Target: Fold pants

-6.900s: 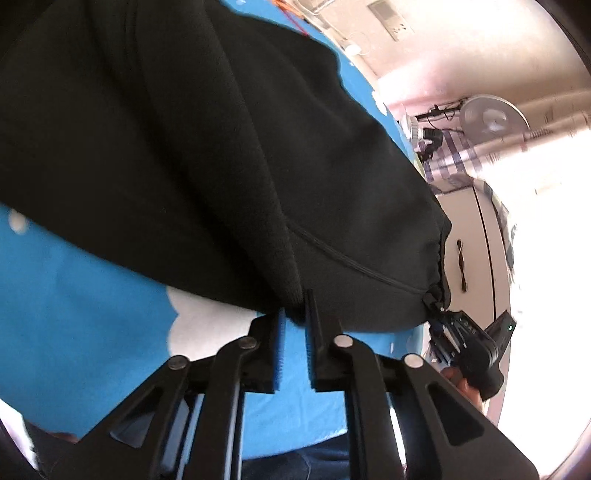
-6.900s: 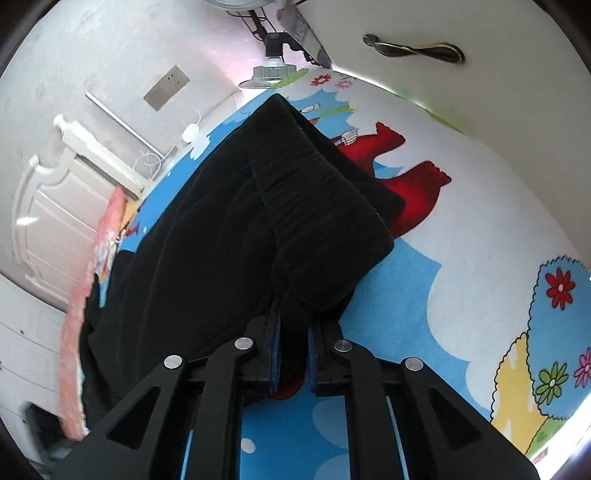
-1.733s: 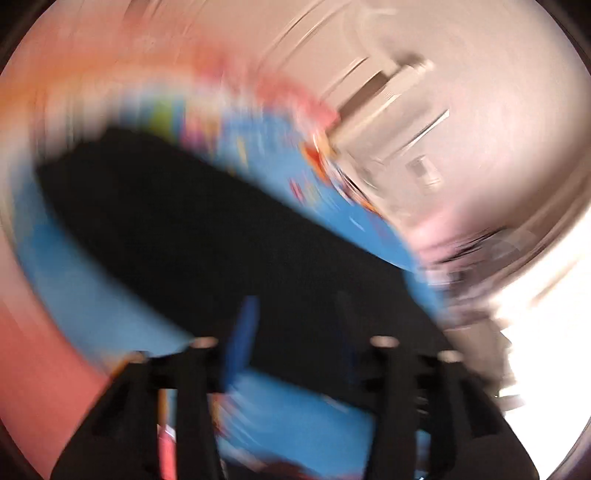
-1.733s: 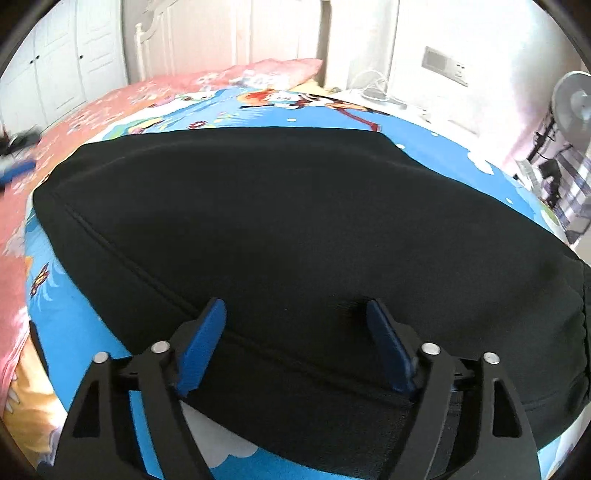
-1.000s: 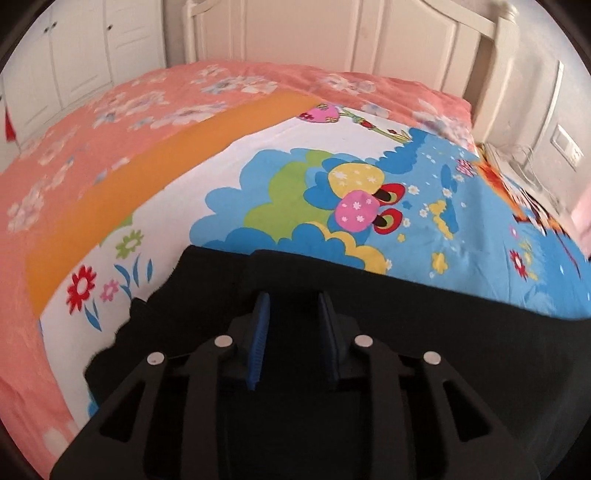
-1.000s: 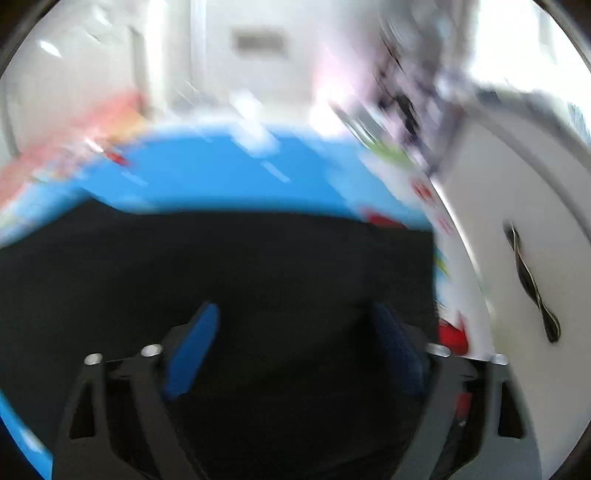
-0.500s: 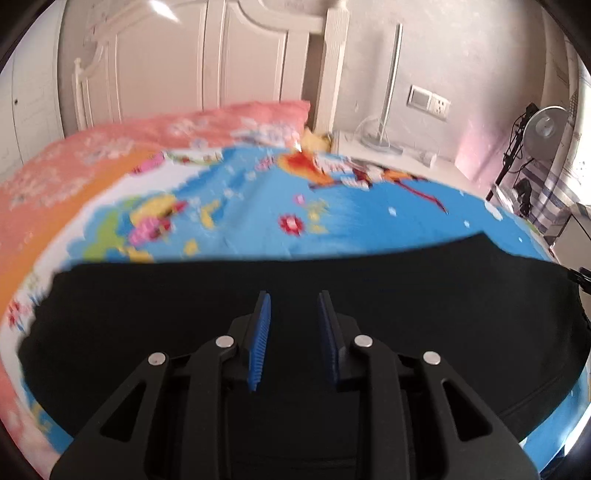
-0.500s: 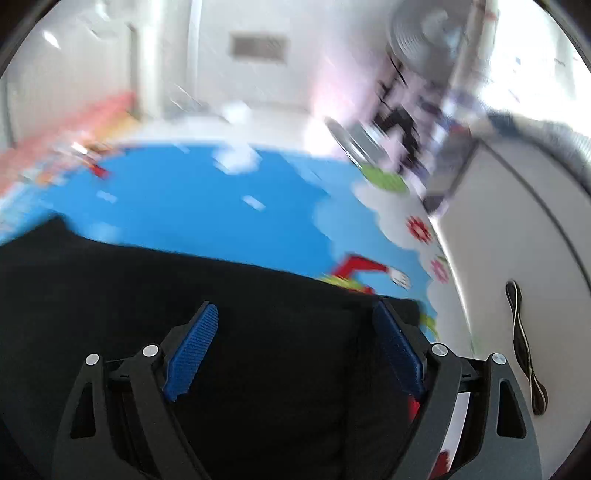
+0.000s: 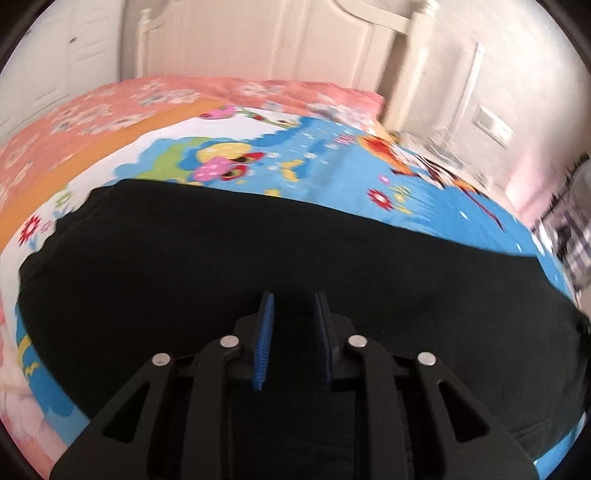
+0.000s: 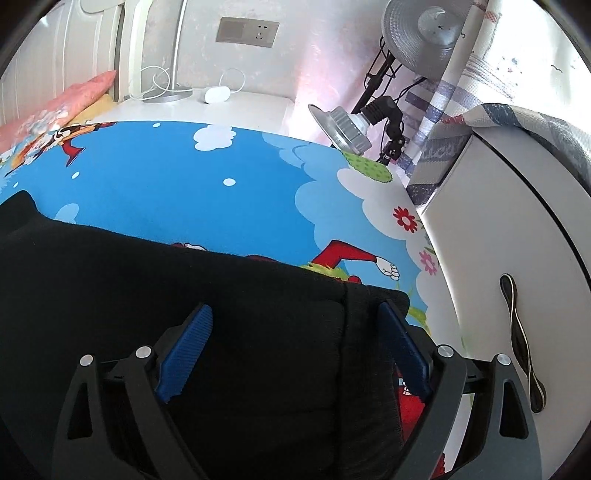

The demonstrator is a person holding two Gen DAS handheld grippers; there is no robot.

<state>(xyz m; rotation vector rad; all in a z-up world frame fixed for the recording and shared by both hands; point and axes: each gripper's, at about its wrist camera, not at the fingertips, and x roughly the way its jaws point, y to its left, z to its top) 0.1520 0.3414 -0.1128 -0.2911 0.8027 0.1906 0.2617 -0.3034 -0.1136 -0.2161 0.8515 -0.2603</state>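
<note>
Cartoon-print bedsheet [image 9: 332,162], flat black fleece pants [image 9: 221,258]

pants [image 9: 258,266] flat on bed [image 9: 332,177], fan [image 10: 424,33] beyond

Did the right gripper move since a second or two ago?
Yes. The right gripper slid sideways along the pants toward the waistband end near the white cabinet, which was out of view earlier. Its jaws are opening, gripping nothing.

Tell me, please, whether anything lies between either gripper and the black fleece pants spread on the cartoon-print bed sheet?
Nothing visible does. The left gripper, jaws opening, and the wide right gripper, also opening, both hang directly over the black fleece pants on the cartoon-print bed sheet, with only bare fabric beneath.
</note>
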